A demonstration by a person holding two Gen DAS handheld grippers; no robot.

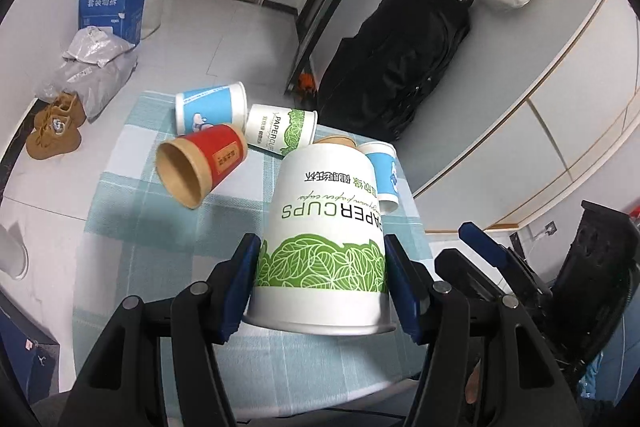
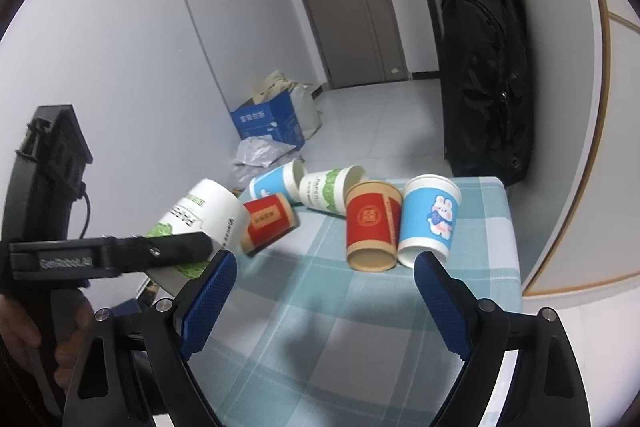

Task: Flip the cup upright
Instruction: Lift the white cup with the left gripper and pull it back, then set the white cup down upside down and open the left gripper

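Observation:
My left gripper (image 1: 322,259) is shut on a white paper cup with green leaves (image 1: 326,239), held mouth-down above the checked tablecloth (image 1: 168,235). The same cup shows in the right wrist view (image 2: 200,215), tilted, with the left gripper's black body across it. My right gripper (image 2: 324,263) is open and empty, low over the cloth. Ahead of it lie a red cup (image 2: 372,227) and a blue rabbit cup (image 2: 430,219), mouths toward me. Another red cup (image 1: 200,163), a blue cup (image 1: 212,107) and a second green-leaf cup (image 1: 280,129) lie on their sides.
The small table's edges fall away to a white floor on all sides. A black bag (image 2: 488,75) stands past the far right corner. A blue cardboard box (image 2: 268,123) and grey plastic bags (image 1: 88,67) sit on the floor. Brown shoes (image 1: 54,131) lie left.

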